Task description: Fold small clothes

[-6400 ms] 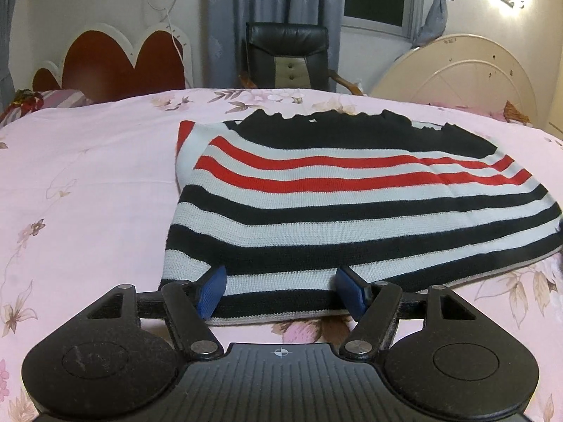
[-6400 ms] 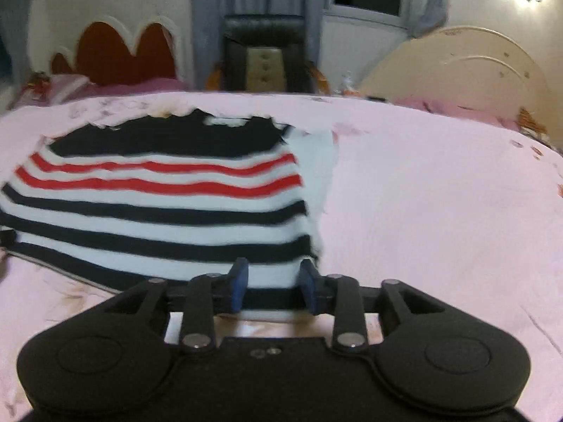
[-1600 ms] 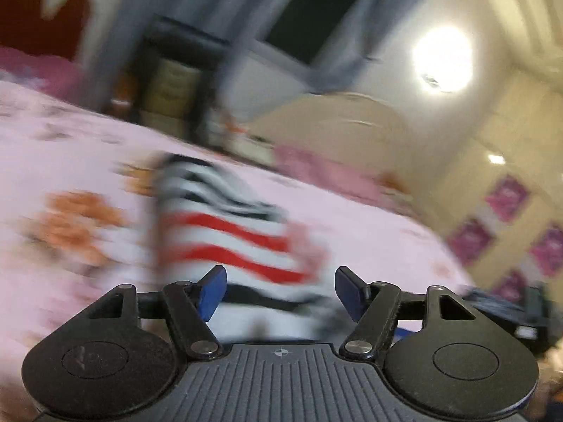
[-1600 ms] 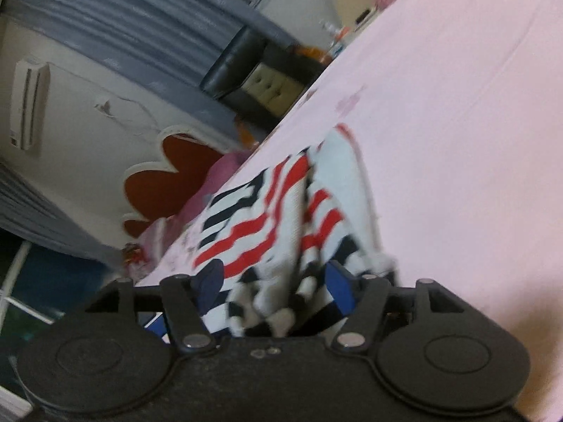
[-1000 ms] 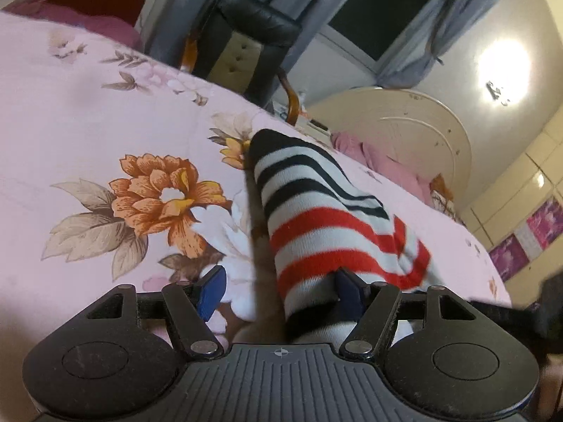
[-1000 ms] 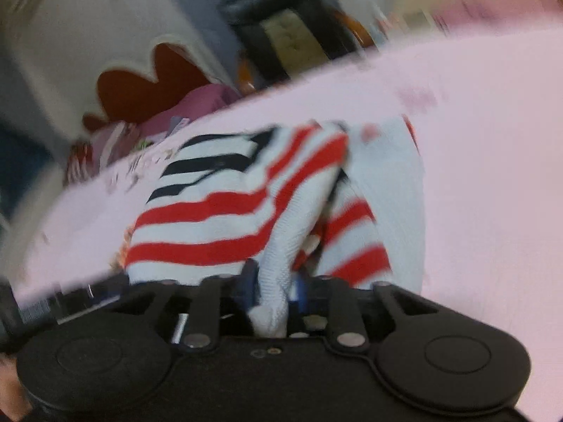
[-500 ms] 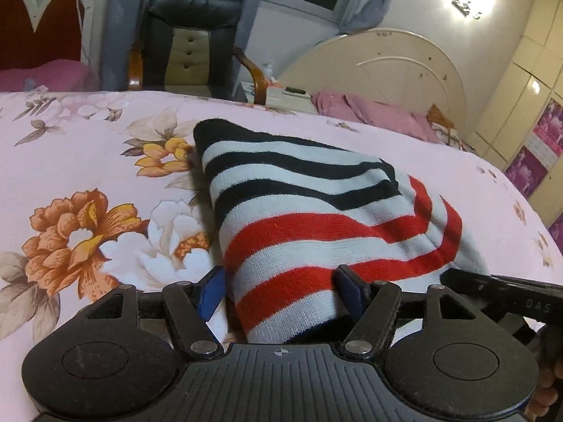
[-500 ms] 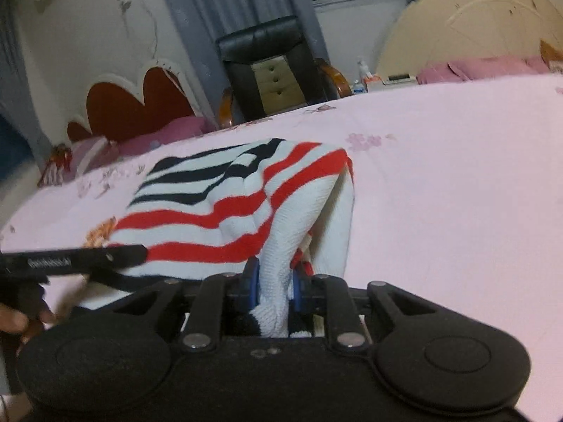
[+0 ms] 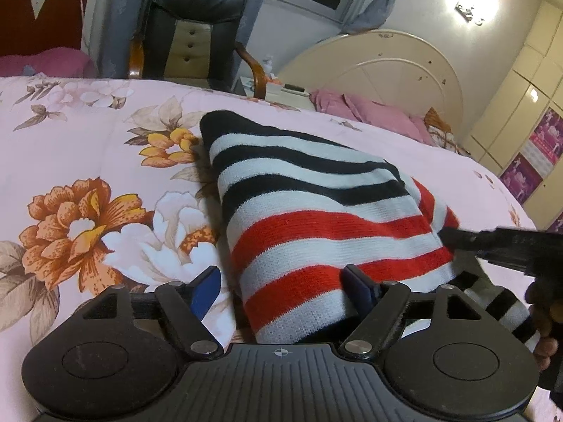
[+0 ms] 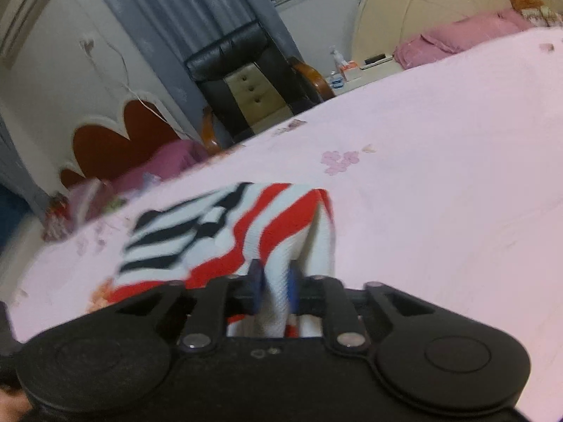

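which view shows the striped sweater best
Left wrist: the sweater lies sharp and near whole, folded on the bed. Right wrist shows it blurred, its near edge hidden behind the hand-held gripper pinching it.

My left tongs [image 9: 281, 286]: black ribbed housing, two round side discs, silver pivot screws, blue finger pads [image 9: 206, 290], small white crosshair mark at centre. My right tongs [image 10: 272, 286]: same black build, silver screws, blue pads.

The sweater [image 9: 316, 218] lies folded on the bed [image 9: 88, 147], with the chair [image 9: 190, 31] behind the bed.
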